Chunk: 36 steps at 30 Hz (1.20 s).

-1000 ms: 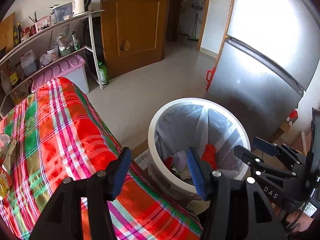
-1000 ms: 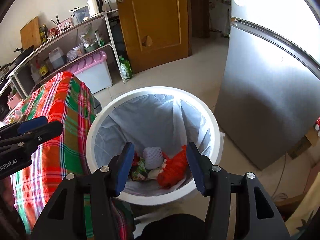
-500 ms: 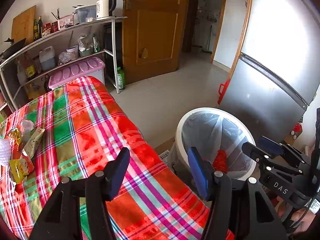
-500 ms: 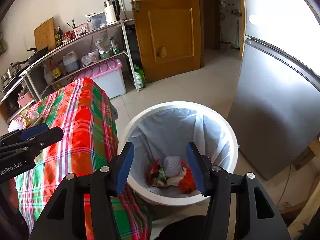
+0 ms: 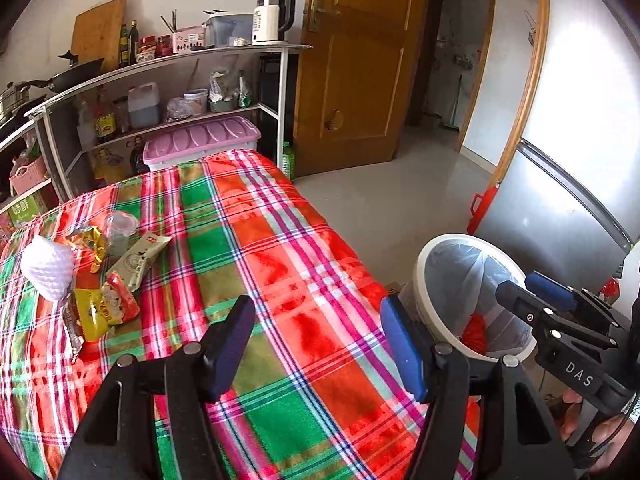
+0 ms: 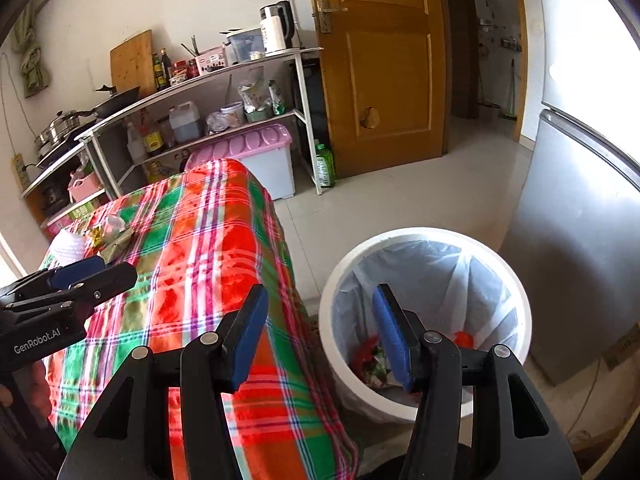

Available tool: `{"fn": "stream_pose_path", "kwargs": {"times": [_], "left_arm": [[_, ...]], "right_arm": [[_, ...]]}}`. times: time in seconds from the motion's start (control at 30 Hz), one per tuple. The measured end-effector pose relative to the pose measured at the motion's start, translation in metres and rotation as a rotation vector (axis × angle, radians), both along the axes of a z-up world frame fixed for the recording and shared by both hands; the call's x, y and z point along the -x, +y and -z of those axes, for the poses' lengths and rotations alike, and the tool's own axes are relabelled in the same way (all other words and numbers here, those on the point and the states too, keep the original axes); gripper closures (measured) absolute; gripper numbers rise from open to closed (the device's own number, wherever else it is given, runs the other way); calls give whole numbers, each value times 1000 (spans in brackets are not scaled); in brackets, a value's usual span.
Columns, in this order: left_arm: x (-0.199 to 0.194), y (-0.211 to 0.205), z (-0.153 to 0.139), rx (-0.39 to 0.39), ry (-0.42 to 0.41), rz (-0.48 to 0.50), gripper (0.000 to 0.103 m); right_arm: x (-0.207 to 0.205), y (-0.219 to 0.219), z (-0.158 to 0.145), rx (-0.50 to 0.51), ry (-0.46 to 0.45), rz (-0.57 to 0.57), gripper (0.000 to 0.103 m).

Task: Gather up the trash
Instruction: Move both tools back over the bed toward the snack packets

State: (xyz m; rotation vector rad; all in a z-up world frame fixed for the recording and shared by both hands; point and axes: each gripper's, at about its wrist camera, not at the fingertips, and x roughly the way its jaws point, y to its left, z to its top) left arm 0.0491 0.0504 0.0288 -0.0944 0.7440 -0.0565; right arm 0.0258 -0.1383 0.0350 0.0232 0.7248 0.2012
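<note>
Trash (image 5: 100, 276), wrappers, a cup and a white foam net, lies at the left of the left wrist frame on the plaid bench (image 5: 280, 272). Left tongs (image 5: 316, 344) are opening, empty; right tongs (image 6: 320, 332) stand apart, empty. Approach low over the bare cloth, pinching one wrapper; bin (image 6: 336, 280) waits beside the bench's right edge.

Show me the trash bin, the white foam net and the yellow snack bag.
Trash bin (image 6: 404, 238), right wrist view, far white rim.
White foam net (image 5: 48, 268), left wrist view, its middle.
Yellow snack bag (image 5: 94, 314), left wrist view, its yellow front.
</note>
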Motion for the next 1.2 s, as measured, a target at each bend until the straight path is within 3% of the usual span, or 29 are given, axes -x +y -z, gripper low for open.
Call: {"fn": "stream_pose_path", "kwargs": {"times": [0.63, 1.2], "left_arm": [[41, 160, 19, 15, 35, -334, 31], [54, 248, 30, -9, 49, -447, 28]], "right_arm": [[-24, 139, 8, 49, 33, -275, 47], [-38, 272, 38, 74, 121, -509, 47]]}}
